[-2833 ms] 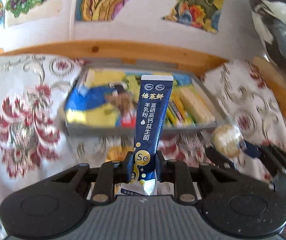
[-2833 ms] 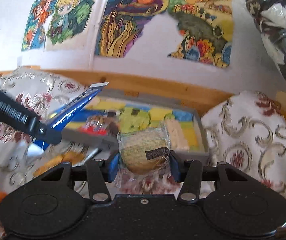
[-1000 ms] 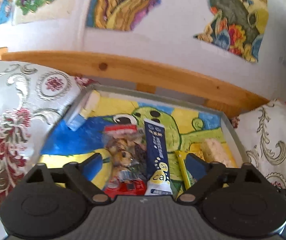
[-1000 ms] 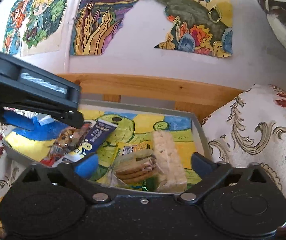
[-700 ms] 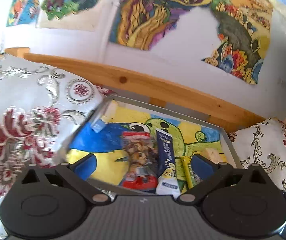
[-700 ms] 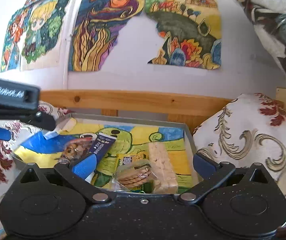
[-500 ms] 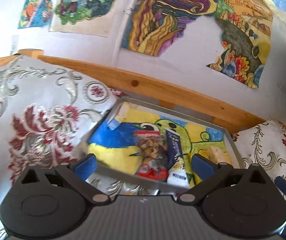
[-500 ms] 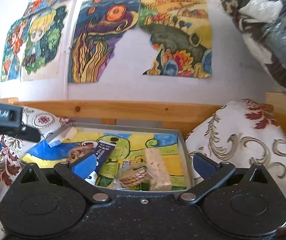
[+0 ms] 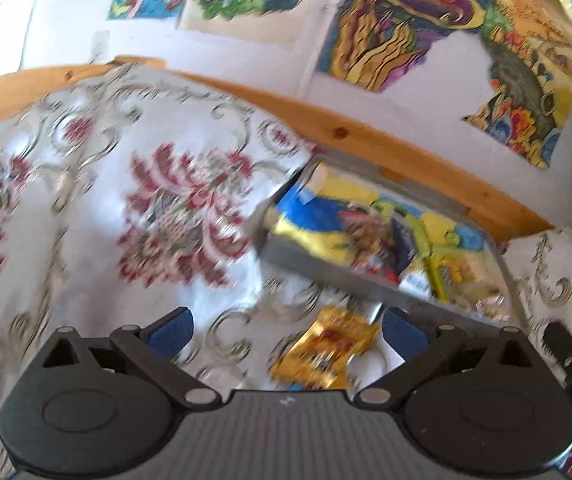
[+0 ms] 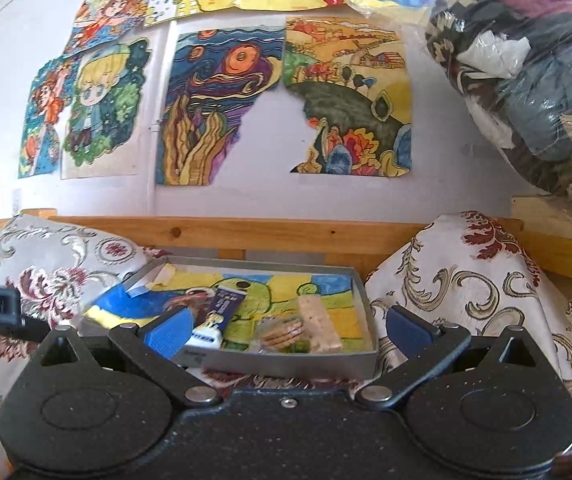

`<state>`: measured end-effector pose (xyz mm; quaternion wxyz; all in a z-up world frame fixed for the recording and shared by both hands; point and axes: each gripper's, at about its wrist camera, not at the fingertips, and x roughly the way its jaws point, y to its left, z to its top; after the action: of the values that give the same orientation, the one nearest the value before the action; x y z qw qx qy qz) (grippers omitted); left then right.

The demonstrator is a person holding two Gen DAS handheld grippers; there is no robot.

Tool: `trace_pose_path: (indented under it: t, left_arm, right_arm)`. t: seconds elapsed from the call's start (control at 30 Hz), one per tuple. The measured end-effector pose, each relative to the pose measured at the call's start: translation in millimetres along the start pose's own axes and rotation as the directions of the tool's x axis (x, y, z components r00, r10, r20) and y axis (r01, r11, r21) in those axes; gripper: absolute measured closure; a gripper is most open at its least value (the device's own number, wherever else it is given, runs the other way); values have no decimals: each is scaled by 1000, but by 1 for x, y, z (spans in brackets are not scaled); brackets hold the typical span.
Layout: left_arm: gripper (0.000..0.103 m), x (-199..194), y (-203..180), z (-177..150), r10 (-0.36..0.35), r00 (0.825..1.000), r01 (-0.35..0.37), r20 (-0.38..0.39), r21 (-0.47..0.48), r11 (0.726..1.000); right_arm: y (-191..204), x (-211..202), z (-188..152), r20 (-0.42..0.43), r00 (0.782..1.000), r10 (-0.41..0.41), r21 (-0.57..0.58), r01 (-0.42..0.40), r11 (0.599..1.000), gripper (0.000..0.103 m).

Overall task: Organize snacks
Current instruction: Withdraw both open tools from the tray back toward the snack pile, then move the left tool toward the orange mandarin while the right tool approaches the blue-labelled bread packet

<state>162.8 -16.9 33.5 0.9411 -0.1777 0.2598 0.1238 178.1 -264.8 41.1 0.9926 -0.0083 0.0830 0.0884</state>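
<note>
left gripper (image 9: 288,330) wide open, empty, above floral cloth (image 9: 97,216); yellow snack packet (image 9: 326,350) on cloth just ahead, outside grey tray (image 10: 286,360). tray holds blue tube (image 10: 217,314), cookie pack (image 10: 279,330), pale wafer bar (image 10: 320,324). right gripper (image 10: 290,328) wide open, empty, near tray front.

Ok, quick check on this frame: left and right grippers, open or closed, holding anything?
Left gripper: open, holding nothing; a yellow snack packet lies on the cloth ahead of it.
Right gripper: open, holding nothing, facing the grey tray.
</note>
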Motion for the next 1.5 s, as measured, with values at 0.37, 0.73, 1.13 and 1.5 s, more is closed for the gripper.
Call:
trace_pose_path:
  t: [0.37, 0.73, 1.13, 1.5]
  left_arm:
    - [1, -23, 32, -34, 61, 997, -58, -52, 62, 996]
    - [1, -39, 48, -57, 64, 995, -52, -82, 140, 989]
    - [1, -49, 62, -71, 67, 990, -42, -123, 198, 979]
    - [1, -44, 70, -77, 143, 978, -108, -149, 220, 969]
  right_arm:
    - [23, -37, -14, -44, 999, 32, -39, -34, 999, 1]
    - [31, -66, -30, -167, 985, 53, -10, -55, 998, 1]
    - [50, -79, -49, -305, 947, 101, -37, -117, 992, 1]
    - [63, -73, -62, -396, 907, 145, -60, -183, 981, 1]
